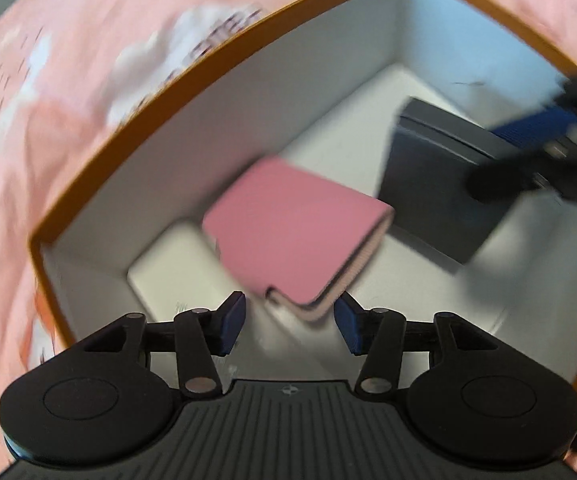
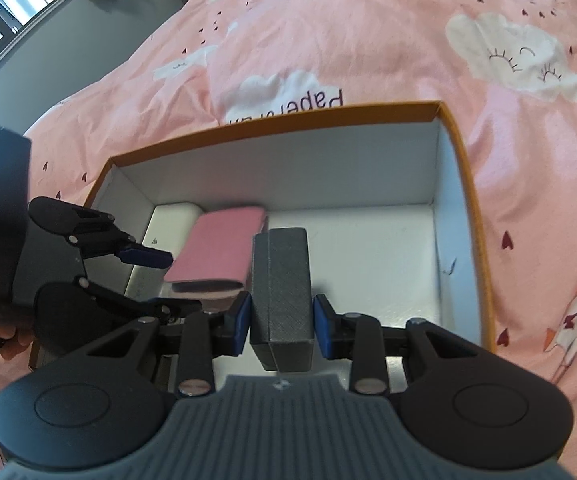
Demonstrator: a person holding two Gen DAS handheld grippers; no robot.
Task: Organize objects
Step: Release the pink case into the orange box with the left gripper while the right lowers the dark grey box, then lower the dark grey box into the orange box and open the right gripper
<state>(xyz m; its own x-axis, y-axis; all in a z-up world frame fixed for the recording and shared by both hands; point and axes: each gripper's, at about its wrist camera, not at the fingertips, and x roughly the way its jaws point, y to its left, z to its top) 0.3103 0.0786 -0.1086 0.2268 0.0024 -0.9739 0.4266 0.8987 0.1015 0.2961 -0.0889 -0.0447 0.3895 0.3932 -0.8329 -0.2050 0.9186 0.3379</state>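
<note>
Here, your left claw (image 1: 289, 322) gapes empty, the pink fabric-covered wallet (image 1: 298, 236) just ahead, tilted across the white slab (image 1: 172, 268) inside the orange-rimmed cardboard box (image 1: 192, 92). Right view: your right claw (image 2: 282, 326) clamps the grey textured case (image 2: 284, 292), its long axis pointing straight away, above the box floor.

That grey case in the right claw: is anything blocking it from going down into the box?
Nothing visible blocks it. The grey case is between the right claw's pads, over bare box floor. The pink wallet lies just to its left, partly on a white item, close but not underneath.
</note>
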